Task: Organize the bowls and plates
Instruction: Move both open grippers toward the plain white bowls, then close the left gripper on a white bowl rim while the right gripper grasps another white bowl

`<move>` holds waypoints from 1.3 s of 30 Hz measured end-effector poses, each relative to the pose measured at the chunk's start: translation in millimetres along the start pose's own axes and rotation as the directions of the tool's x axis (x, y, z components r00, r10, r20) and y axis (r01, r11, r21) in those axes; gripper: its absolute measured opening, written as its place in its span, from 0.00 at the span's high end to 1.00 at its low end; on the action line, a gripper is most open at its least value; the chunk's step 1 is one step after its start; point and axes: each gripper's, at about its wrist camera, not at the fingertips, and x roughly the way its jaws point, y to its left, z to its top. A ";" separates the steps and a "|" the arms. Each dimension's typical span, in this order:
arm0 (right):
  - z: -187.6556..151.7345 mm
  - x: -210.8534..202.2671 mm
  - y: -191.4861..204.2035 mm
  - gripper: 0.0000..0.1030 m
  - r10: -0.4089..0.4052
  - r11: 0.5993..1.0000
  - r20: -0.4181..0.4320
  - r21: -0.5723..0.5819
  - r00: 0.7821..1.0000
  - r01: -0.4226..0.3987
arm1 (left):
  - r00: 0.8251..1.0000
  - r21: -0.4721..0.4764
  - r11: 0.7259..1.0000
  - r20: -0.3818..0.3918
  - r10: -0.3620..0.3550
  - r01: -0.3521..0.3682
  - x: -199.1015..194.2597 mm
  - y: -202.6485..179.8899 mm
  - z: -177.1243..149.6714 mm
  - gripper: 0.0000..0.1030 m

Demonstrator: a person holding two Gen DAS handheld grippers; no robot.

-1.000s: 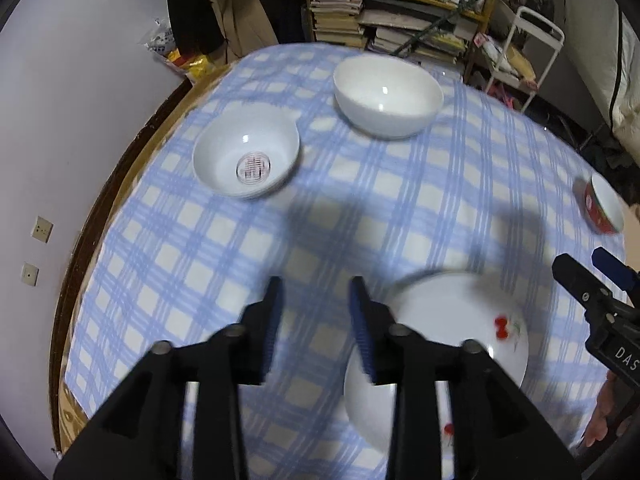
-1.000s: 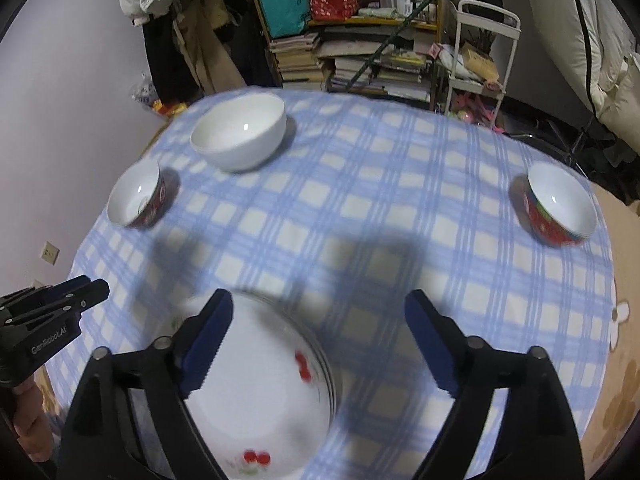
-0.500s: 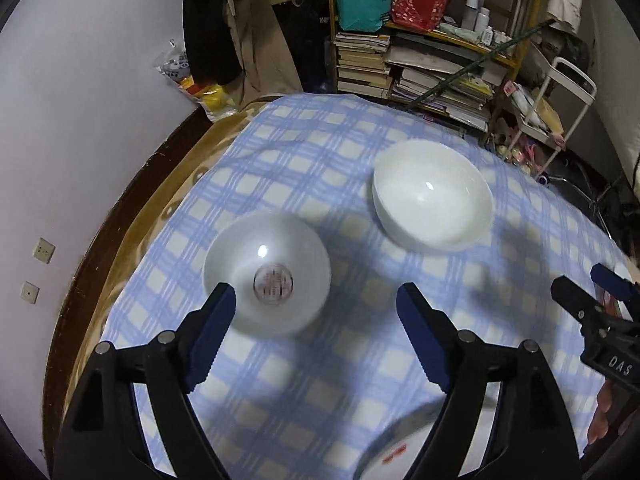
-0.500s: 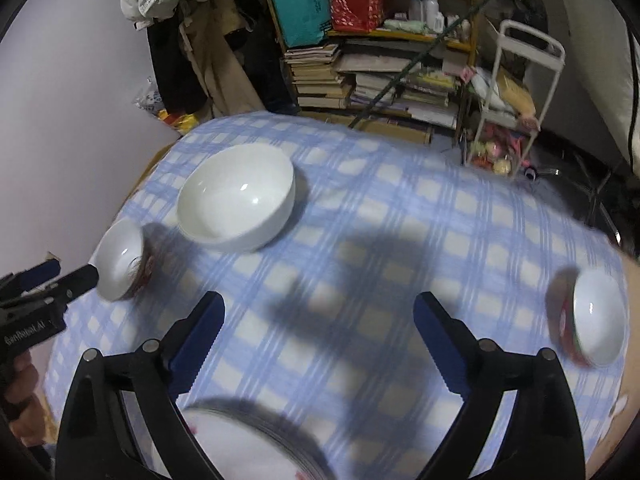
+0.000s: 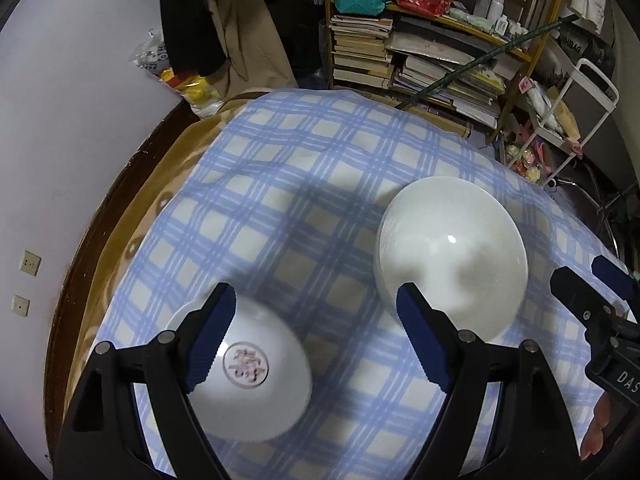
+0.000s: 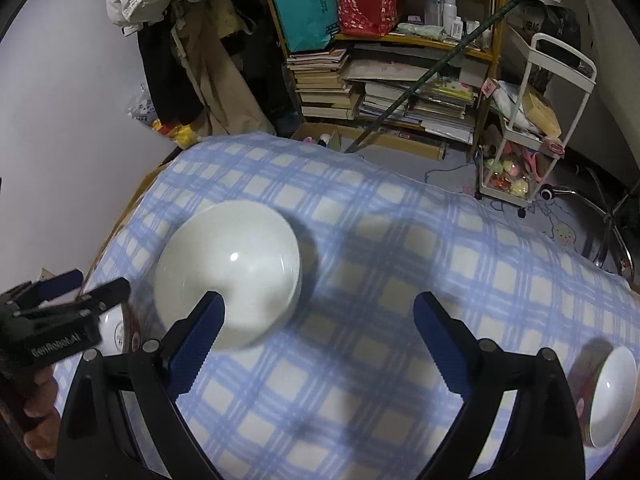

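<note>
Left wrist view showed the checked tablecloth point(image 5: 320, 184), the large white bowl point(image 5: 452, 256) and the red-stamped bowl point(image 5: 256, 368) nearer than before, "DAS" on the right gripper point(image 6: 320, 336), "GenRobot.AI" on the left gripper point(image 5: 316, 328), both empty, wide apart, the left's just widened.
</note>
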 end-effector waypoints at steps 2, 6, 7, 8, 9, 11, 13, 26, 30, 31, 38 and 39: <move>4.8 8.8 -1.8 0.03 -0.006 1.000 -0.010 0.009 1.000 0.006 | 1.000 0.003 1.000 -0.011 -0.005 0.005 7.7 -4.0 3.9 0.21; 8.0 25.5 -1.1 0.03 -0.032 0.999 -0.050 -0.005 0.998 0.032 | 0.999 0.009 1.000 -0.035 0.002 -0.002 20.9 -9.6 8.3 0.21; 7.5 27.7 -0.4 0.03 -0.041 0.999 -0.055 -0.012 0.998 0.040 | 0.999 0.011 1.000 -0.041 0.000 0.000 23.8 -10.7 9.1 0.21; 7.0 30.0 0.1 0.03 -0.049 0.999 -0.060 -0.022 0.997 0.048 | 0.999 0.015 1.000 -0.049 -0.003 0.004 26.8 -12.5 9.8 0.21; 6.8 32.4 0.3 0.03 -0.055 0.998 -0.066 -0.029 0.996 0.053 | 0.998 0.018 1.000 -0.057 -0.009 0.010 29.7 -14.1 10.2 0.21; 6.8 37.6 0.7 0.03 -0.058 0.998 -0.081 -0.033 0.995 0.056 | 0.998 0.024 1.000 -0.069 -0.001 0.003 35.3 -18.0 10.4 0.21; 5.7 41.5 1.5 0.04 -0.055 0.998 -0.094 -0.036 0.994 0.052 | 0.997 0.041 0.999 -0.072 0.005 -0.002 39.6 -24.1 9.5 0.21; -5.6 66.9 -7.9 0.47 0.030 0.999 -0.186 0.048 0.982 -0.021 | 0.992 0.068 0.997 -0.126 -0.023 0.032 62.0 -45.0 -1.8 0.69; -13.1 74.2 -5.0 0.67 0.066 0.996 -0.209 0.065 0.976 -0.053 | 0.992 0.095 0.994 -0.116 -0.041 0.052 60.4 -54.2 -7.1 0.85; -14.9 75.3 -3.7 0.70 0.070 0.996 -0.213 0.067 0.975 -0.057 | 0.994 0.115 0.992 -0.103 -0.030 0.042 58.1 -57.7 -8.5 0.85; -27.9 69.9 2.8 0.87 0.063 0.997 -0.221 0.060 0.973 -0.051 | 0.994 0.176 0.983 -0.111 -0.021 0.041 45.9 -64.5 -14.0 0.86; -29.6 67.8 1.2 0.87 0.073 0.995 -0.225 0.077 0.972 -0.057 | 0.993 0.170 0.984 -0.116 -0.027 0.047 44.6 -63.6 -15.2 0.86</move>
